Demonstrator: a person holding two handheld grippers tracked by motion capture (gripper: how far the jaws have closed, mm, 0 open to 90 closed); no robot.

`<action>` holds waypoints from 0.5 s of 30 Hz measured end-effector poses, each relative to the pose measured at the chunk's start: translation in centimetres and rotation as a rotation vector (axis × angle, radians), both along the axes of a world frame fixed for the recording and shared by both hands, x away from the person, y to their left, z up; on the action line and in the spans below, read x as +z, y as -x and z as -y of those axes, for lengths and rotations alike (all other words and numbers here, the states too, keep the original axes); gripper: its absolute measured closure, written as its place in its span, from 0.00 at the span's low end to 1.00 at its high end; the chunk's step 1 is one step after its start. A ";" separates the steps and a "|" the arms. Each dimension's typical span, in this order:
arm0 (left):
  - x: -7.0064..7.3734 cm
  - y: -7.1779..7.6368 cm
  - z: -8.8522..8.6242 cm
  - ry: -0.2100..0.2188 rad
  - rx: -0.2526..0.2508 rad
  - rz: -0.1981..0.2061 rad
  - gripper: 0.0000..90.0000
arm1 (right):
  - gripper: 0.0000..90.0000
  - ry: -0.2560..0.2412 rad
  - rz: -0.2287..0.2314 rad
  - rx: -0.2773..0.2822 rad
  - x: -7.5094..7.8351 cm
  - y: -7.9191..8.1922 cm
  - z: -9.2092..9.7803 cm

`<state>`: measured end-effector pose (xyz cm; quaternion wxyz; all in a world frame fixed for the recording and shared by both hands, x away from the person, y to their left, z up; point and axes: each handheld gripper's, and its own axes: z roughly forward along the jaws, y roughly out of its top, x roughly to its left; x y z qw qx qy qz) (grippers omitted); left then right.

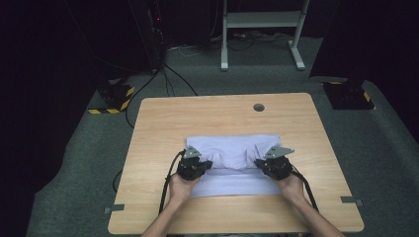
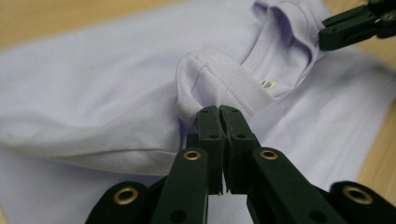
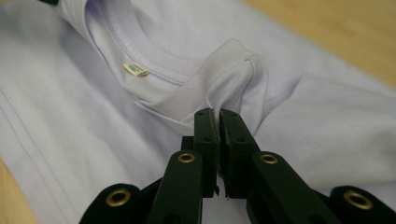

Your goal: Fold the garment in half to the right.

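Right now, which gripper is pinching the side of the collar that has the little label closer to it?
Hard to call: the label sits at the collar's back middle. The left gripper and right gripper each pinch the ribbed collar of the lilac shirt on opposite sides.

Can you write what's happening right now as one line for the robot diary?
step: folding | left gripper: shut on shirt collar | right gripper: shut on collar's other side | shirt: on table

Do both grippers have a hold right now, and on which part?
Yes. The left gripper and the right gripper are each shut on the ribbed neckline of the lilac T-shirt, one at each side of the collar.
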<state>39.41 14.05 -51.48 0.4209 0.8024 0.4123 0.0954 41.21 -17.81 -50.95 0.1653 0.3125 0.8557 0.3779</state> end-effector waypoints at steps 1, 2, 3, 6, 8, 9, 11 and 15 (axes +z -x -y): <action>-0.6 0.0 0.0 0.002 0.004 -0.016 0.98 | 0.96 0.009 -0.015 0.003 -0.7 0.2 0.1; -1.2 0.0 0.1 0.003 0.011 -0.029 0.98 | 0.96 0.010 -0.031 -0.001 -1.3 0.3 0.2; -1.7 -0.2 0.2 -0.003 0.019 -0.039 0.98 | 0.96 0.002 -0.045 -0.008 -1.8 0.3 0.3; -2.2 -0.7 0.2 0.005 0.030 -0.041 0.98 | 0.96 -0.019 -0.050 -0.017 -2.3 0.0 0.3; -2.1 -1.2 0.3 -0.013 0.040 -0.029 0.98 | 0.95 -0.020 -0.035 -0.025 -2.4 -0.5 0.2; -2.2 -1.8 0.3 -0.014 0.051 -0.025 0.98 | 0.95 -0.028 -0.040 -0.031 -2.4 -0.9 0.1; -2.2 -2.9 0.2 -0.007 0.073 -0.025 0.98 | 0.96 -0.023 -0.029 -0.046 -2.4 -2.0 -0.2; -1.7 -5.0 -0.2 0.033 0.097 -0.013 0.98 | 0.96 -0.051 -0.034 -0.079 -2.4 -4.7 -0.6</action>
